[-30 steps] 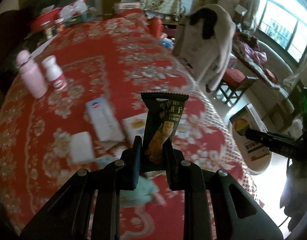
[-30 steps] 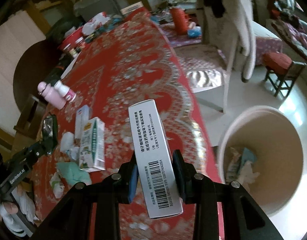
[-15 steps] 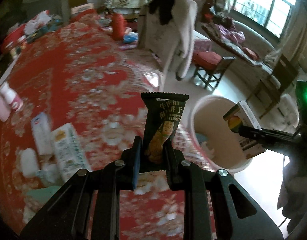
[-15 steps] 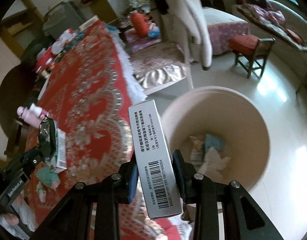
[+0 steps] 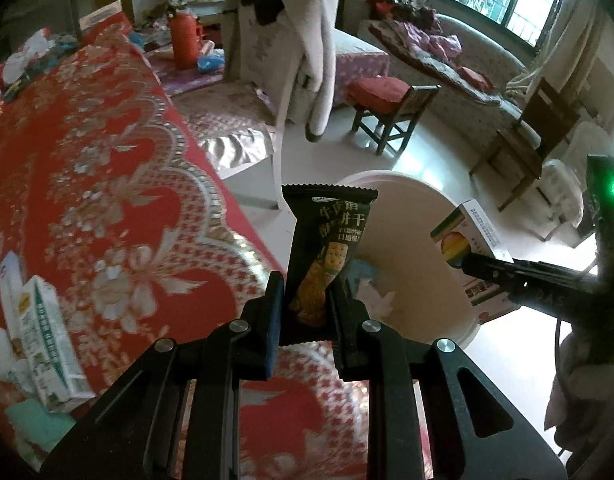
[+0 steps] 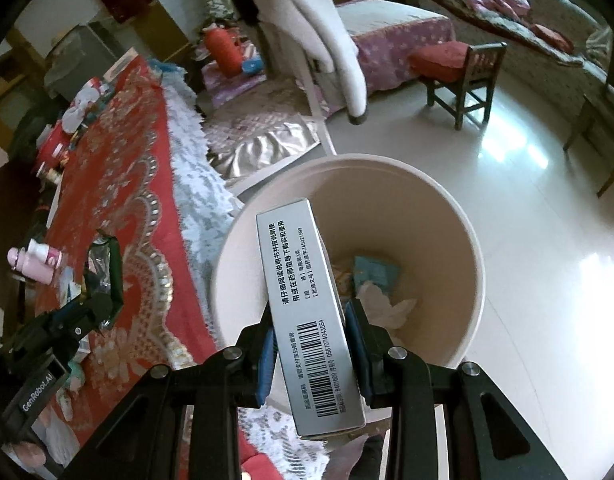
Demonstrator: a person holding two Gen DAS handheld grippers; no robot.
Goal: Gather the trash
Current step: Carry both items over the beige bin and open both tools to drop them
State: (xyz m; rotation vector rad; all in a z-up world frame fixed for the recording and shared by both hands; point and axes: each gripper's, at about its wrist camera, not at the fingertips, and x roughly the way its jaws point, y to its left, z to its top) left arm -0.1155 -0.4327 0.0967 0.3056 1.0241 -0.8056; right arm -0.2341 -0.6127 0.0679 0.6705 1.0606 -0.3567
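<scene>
1. Your left gripper (image 5: pixel 305 306) is clamped on a dark biscuit wrapper (image 5: pixel 327 256), held upright past the table (image 5: pixel 107 200) edge, near the bin (image 5: pixel 411 240).
2. Your right gripper (image 6: pixel 311 346) grips a silver medicine box (image 6: pixel 307 304) over the cream bin's mouth.
3. Paper scraps (image 6: pixel 383 304) lie in the bin.

Both tongs swung off table (image 5: pixel 107 168), now over bin (image 6: pixel 473 240).

A white coat (image 5: pixel 307 40) drapes a chair beside a red-cushioned stool (image 5: pixel 387 96).
</scene>
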